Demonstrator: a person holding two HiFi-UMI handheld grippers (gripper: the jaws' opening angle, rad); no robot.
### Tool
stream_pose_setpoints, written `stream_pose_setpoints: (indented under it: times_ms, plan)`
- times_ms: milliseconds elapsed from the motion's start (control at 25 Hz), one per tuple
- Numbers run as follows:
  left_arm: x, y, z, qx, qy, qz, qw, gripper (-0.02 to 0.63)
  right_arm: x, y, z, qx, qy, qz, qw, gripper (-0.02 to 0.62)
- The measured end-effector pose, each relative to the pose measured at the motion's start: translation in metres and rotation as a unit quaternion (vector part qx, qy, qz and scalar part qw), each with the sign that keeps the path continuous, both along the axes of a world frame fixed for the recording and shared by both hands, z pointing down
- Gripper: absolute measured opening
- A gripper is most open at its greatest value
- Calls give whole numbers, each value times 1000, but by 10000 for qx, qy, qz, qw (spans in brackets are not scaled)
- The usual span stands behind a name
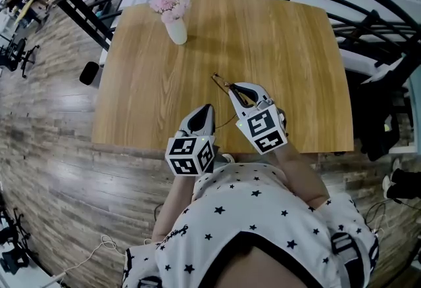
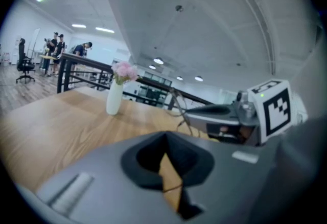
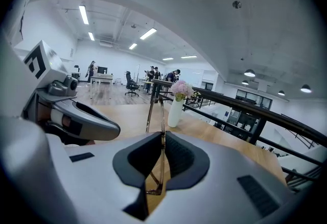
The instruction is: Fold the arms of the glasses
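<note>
Nearby, flower vase [image 1: 176, 29] on wooden table [image 1: 283, 50] behind glasses [image 3: 162, 115], black railing [image 3: 245, 110] beyond

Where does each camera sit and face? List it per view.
Head view: on the person's head, looking steeply down at the table; shirt, left gripper and right gripper show.
Left gripper view: on the left gripper, looking along its jaws across the table; right gripper at right.
Right gripper view: on the right gripper, looking likewise; left gripper at left.
Shared: all show the vase and glasses.
</note>
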State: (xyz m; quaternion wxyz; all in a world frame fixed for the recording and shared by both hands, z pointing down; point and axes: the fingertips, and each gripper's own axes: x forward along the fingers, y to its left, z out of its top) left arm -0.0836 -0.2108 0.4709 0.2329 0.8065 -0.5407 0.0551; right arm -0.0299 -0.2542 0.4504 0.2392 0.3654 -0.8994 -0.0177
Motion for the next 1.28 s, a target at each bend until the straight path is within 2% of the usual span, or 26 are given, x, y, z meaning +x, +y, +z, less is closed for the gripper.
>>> stream_pose_setpoints:
  times_ms: [280, 720, 1000, 1280]
  plan:
    - [-7, 5, 7, -64, -37, -13, 10000, 15, 15, -19, -9, 151, -26, 261, 9995, 21]
    - [-14, 8, 18, -197, -202, -84, 9996, 87, 24, -42, -40, 520, -140, 467, 9975, 21]
    - [-14, 8, 24, -253, -311, -79, 9992, 120, 15, -40, -62, 660, -357, 373, 9965, 21]
    - [-14, 5, 25, -214, -425, -62, 9988, 129, 7, -37, -55, 630, -255, 224, 9974, 21]
